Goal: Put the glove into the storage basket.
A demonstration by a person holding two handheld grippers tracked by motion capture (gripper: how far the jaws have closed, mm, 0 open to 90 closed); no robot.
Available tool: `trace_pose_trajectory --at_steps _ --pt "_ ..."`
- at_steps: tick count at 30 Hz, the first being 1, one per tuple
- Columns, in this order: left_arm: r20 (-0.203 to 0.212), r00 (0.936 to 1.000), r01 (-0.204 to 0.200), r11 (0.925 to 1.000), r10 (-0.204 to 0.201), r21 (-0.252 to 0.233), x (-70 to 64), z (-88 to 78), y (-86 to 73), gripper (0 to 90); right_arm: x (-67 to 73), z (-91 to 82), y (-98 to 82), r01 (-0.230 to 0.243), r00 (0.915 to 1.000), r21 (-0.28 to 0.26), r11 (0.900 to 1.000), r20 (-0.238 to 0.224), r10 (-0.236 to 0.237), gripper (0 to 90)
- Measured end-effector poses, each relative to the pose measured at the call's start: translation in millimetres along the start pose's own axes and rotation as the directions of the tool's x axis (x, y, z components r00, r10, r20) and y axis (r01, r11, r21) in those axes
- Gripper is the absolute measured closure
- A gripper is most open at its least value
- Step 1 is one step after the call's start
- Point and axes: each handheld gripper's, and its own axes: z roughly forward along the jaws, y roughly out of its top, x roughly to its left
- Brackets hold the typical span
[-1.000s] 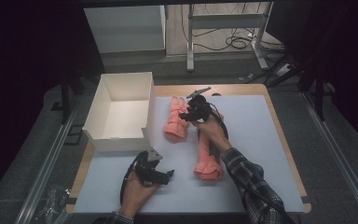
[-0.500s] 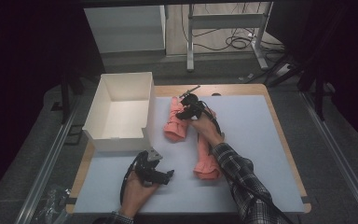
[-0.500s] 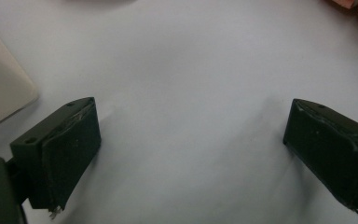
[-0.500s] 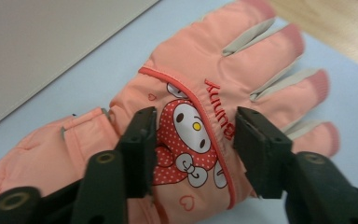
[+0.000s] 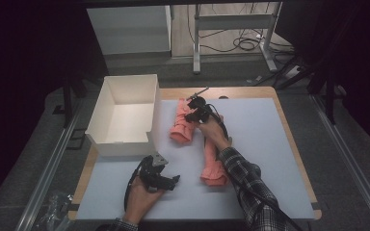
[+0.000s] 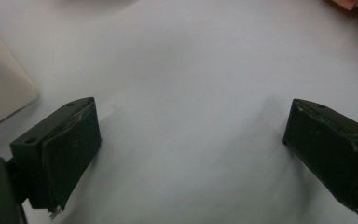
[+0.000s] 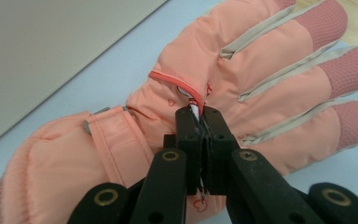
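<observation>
Right gripper [image 7: 200, 122]: jaws just closed, pinching the glove [image 7: 242, 84] mid-back, toward the table's [image 5: 270, 139] far edge. Second glove [image 5: 213, 163] near centre. Left gripper [image 5: 160, 179]: wide, empty, near edge. Box [image 5: 125, 115]: far-left corner.

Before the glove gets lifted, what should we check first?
1. Right tongs shut on the far glove: ok; they just closed, pinching a small fold at its red trim.
2. Grip deep enough to hold: cannot tell.
3. White box open on top, nothing inside: ok.
4. Second glove lies apart from the pinched one: ok.
5. Left tongs open, over bare mat: ok.
</observation>
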Motion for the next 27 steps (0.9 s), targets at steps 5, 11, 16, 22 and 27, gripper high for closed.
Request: trace_pose_trajectory --at_steps 5,11,16,22,27 --pt "0.000 1.0000 0.001 1.0000 -0.001 0.000 -0.1 0.0 0.0 3.9 2.5 -6.9 1.3 0.001 1.0000 -0.020 1.000 -0.008 -0.001 86.7" --pt "0.000 1.0000 0.000 1.0000 0.000 0.000 0.0 0.0 -0.1 3.9 11.7 -18.5 3.4 0.017 0.9985 -0.041 0.999 -0.051 -0.019 86.7" --pt "-0.001 1.0000 -0.002 1.0000 0.002 0.002 0.1 -0.1 0.0 3.9 17.9 -39.3 5.3 0.029 0.9956 -0.069 0.997 -0.087 -0.035 86.7" --pt "-0.001 1.0000 -0.002 1.0000 0.002 0.002 0.1 -0.1 -0.1 3.9 19.2 -61.7 2.5 0.031 0.9908 -0.091 0.995 -0.128 -0.043 86.6" --pt "-0.001 1.0000 -0.002 1.0000 0.002 0.001 0.1 0.0 -0.1 3.9 20.5 -79.8 -3.5 0.034 0.9865 -0.107 0.994 -0.155 -0.051 86.6"
